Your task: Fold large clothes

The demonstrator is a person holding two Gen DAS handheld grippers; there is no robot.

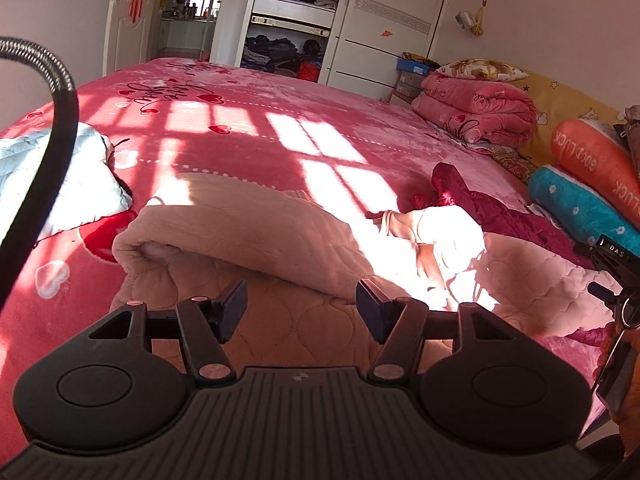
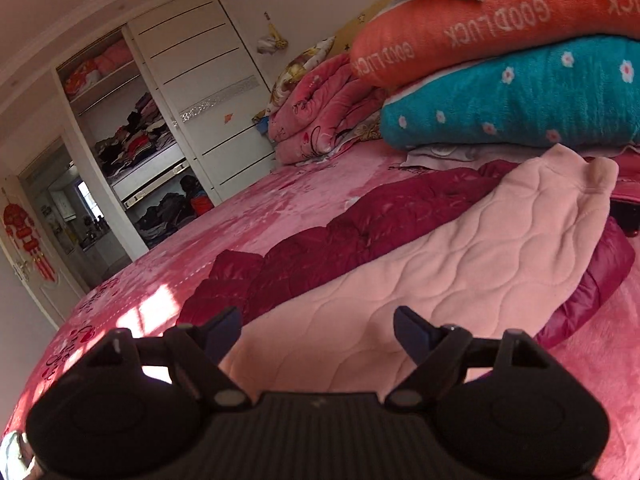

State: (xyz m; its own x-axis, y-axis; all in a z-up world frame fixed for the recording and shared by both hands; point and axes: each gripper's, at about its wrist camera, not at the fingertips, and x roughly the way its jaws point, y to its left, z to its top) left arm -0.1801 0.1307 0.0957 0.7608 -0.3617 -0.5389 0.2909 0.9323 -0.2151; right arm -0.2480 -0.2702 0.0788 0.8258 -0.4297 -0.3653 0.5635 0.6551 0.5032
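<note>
A pink heart-print bedspread [image 1: 280, 92] fills both frames; mid-frame lies a quilted pink garment [image 2: 460, 256]; left gripper [image 1: 301, 310] and right gripper [image 2: 317, 330] gape, empty.

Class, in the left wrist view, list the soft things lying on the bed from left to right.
Pale blue quilted garment → folded beige-pink quilted garment → dark red padded jacket → teal flowered pillow.

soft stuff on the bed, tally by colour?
Pale pink quilted garment: 1
Dark red quilted garment: 1
Light blue garment: 1
Orange pillow: 1
Teal pillow: 1
Folded pink blanket: 1
Total: 6
</note>
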